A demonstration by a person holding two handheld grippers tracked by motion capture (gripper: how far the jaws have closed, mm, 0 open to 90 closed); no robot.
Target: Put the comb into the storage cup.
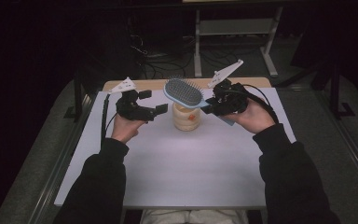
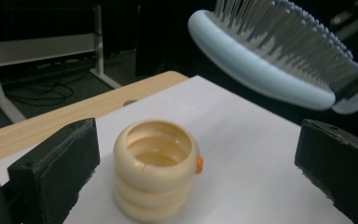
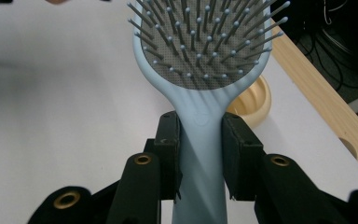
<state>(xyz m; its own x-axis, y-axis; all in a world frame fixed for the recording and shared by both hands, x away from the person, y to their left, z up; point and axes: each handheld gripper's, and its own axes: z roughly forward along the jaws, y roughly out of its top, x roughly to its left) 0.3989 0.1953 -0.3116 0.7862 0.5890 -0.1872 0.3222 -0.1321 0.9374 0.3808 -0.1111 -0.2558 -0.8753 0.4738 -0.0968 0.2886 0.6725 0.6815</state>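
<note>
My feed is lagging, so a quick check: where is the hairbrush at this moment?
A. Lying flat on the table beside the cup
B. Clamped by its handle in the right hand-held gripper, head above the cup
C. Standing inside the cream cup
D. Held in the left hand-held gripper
B: the right hand-held gripper jaws press on both sides of the hairbrush handle, and its head hangs over the cream cup.
</note>
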